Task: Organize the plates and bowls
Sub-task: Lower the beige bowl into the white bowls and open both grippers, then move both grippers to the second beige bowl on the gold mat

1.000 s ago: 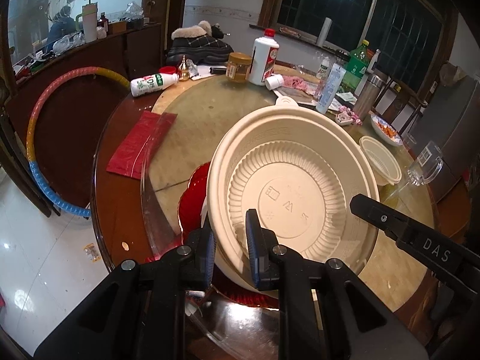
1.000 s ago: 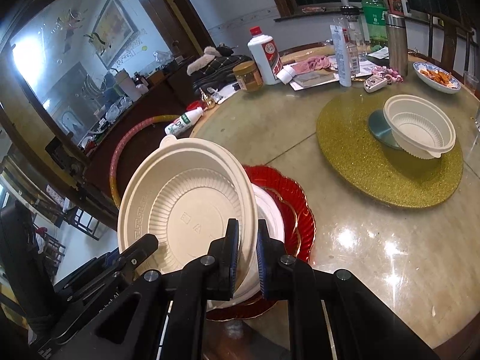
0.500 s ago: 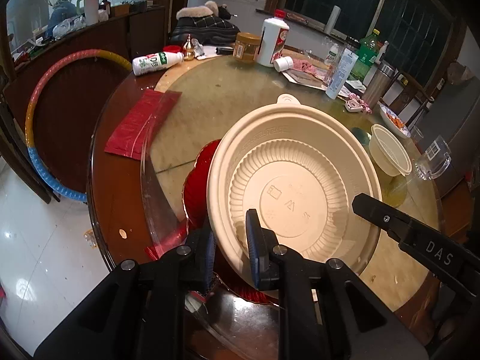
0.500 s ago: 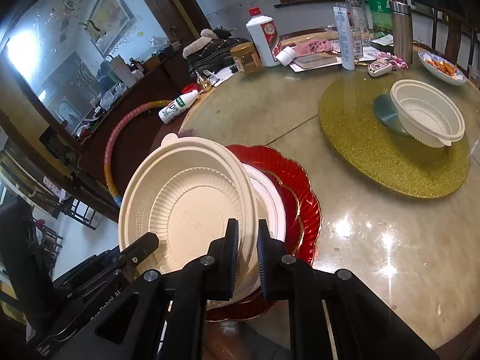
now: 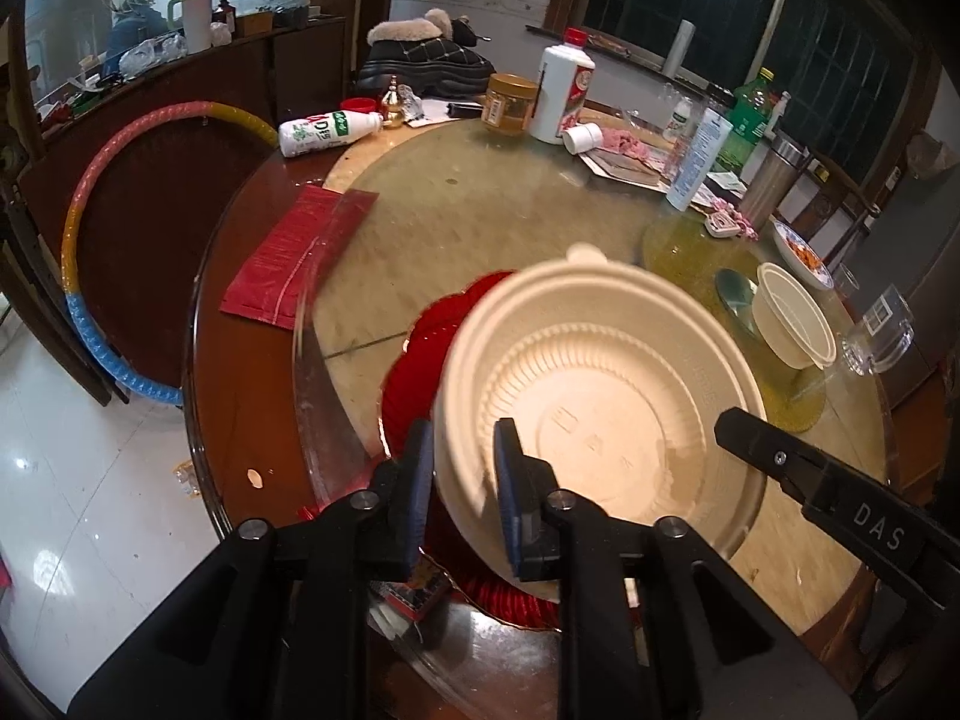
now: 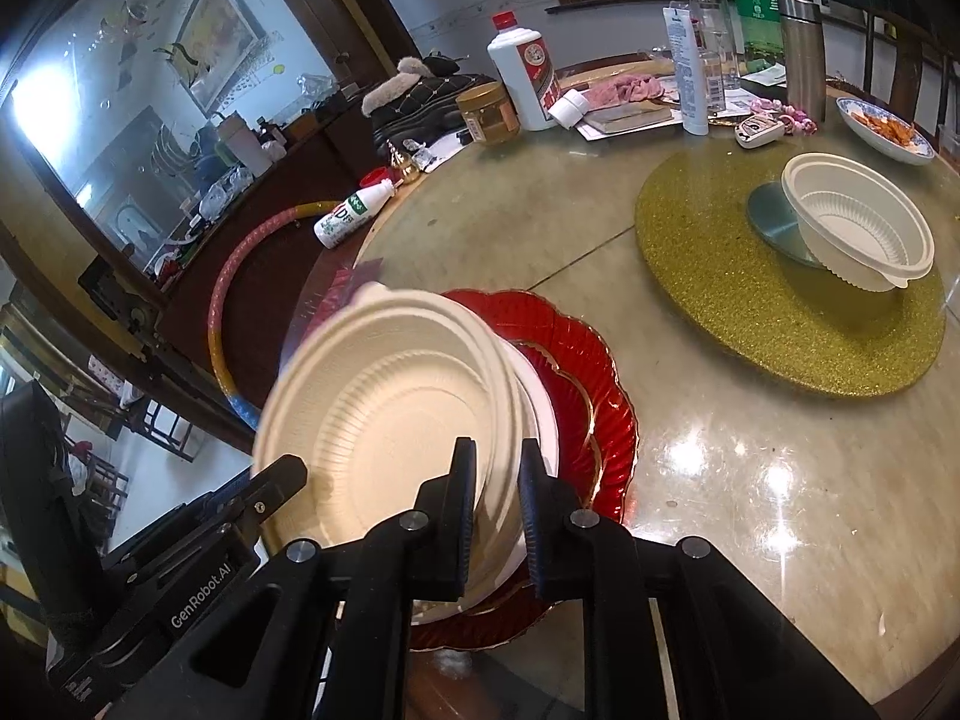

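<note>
Cream moulded-fibre bowl sits tilted over the white plate and red plate. Both grippers, left and right, have just been opening, fingers loosely straddling its rim. The smaller bowl is still unstacked across the counter.

You have a cream bowl with ribbed rings over a glossy red scalloped plate, gold-edged. Toward the table's far right edge, a white ribbed bowl sits on a gold glitter mat. A red cloth lies at the dark brown left edge.
</note>
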